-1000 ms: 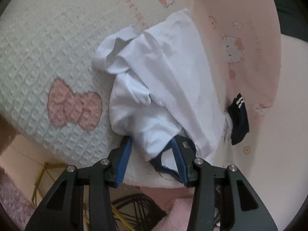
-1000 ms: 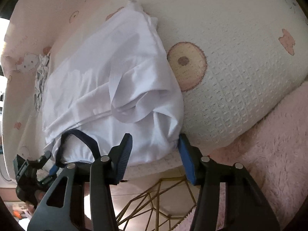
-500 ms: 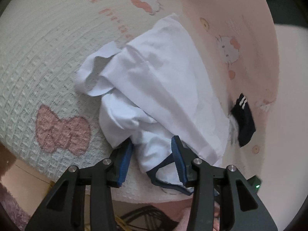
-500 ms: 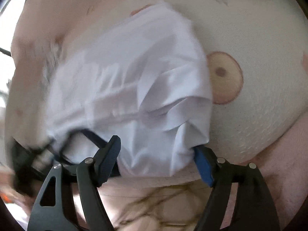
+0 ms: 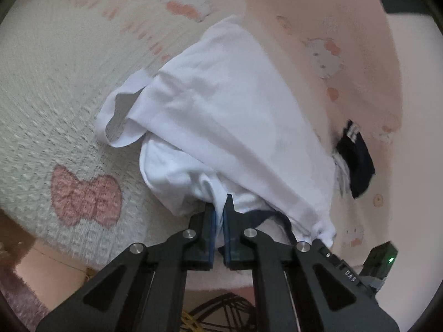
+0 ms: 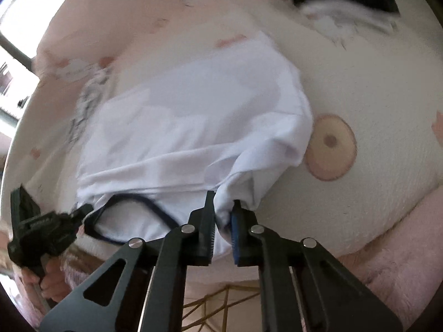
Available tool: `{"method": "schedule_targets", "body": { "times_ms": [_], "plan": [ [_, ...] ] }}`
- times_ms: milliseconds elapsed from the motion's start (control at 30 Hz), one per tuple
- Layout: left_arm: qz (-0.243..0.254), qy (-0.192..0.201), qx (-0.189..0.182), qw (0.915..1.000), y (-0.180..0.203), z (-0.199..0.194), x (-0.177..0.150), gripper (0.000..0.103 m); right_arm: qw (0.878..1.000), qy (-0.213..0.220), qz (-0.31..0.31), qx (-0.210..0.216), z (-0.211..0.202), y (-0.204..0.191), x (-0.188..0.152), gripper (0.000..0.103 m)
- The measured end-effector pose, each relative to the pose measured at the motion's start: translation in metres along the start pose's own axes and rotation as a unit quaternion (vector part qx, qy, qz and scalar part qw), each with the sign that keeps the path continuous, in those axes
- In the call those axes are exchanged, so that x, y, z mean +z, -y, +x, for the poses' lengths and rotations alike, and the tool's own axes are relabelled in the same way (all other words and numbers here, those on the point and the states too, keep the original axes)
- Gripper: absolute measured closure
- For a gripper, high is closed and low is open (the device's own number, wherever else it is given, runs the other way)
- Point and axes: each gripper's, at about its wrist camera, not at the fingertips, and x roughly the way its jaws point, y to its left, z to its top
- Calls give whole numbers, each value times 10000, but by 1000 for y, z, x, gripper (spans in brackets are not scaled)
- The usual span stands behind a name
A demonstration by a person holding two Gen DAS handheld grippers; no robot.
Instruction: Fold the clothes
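Both tools are clamped on the near hem of the white T-shirt (image 5: 227, 105), which lies crumpled on the waffle-weave bed cover (image 5: 55, 88) close to the bed's near edge. Left tool (image 5: 220, 215): jaws together on a pinch of white fabric beside the navy neckband (image 5: 274, 215). Right tool (image 6: 223, 215): jaws likewise together on a bunched fold at the shirt's right near corner, just left of the tan round motif (image 6: 329, 146).

Risks, as judged: each grip takes only a small gather of thin cloth, so a brisk lift could pull the fabric out of one tool and leave the shirt hanging askew. The pinches may also catch several layers, which would carry the existing creases and the turned-out sleeve (image 5: 121, 121) into the fold. A dark sock (image 5: 357, 163) lies just beside the shirt's right edge and might be dragged along.
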Motion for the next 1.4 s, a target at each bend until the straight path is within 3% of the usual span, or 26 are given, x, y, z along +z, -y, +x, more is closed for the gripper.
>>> {"method": "schedule_targets", "body": {
  "times_ms": [133, 233, 300, 433, 500, 633, 867, 1000, 1133, 1200, 1267, 1333, 1400],
  "plan": [
    [445, 233, -122, 9987, 18, -23, -6, 98, 9980, 544, -292, 125, -55, 12, -31, 97],
    [682, 330, -129, 9970, 23, -37, -5, 98, 9950, 898, -318, 285, -65, 4, -20, 97],
    [662, 307, -33, 9973, 25, -36, -6, 98, 9957, 846, -206, 318, -71, 11, -1, 97],
    [903, 99, 208, 9957, 36, -25, 7, 98, 9967, 582, 172, 534, -74, 24, 4, 97],
    [1211, 77, 312, 9921, 50, -26, 20, 98, 9954, 621, 210, 702, -69, 27, 15, 97],
    [1811, 7, 526, 9821, 80, -21, 56, 98, 9955, 679, 118, 646, -82, 31, 35, 97],
    [2163, -242, 846, 9724, 108, 28, 135, 98, 9965, 730, 244, 323, -43, 33, 106, 97],
    [1976, -422, 904, 9752, 98, 70, 171, 97, 9971, 663, 369, 64, -9, 46, 140, 97],
    [1926, -504, 796, 9767, 89, 103, 196, 97, 9957, 395, 840, 71, 29, 62, 160, 96],
    [1925, -646, 723, 9765, 88, 114, 205, 90, 9957, 340, 861, 17, 39, 65, 168, 96],
    [1775, -781, 654, 9788, 82, 119, 214, 70, 9958, 235, 887, 20, 48, 68, 175, 93],
    [1588, -701, 534, 9834, 73, 115, 222, 70, 9957, 131, 913, 23, 57, 71, 181, 76],
    [1404, -306, 292, 9892, 64, 92, 228, 69, 9918, 225, 1184, 413, 45, 73, 185, 63]
  ]
}}
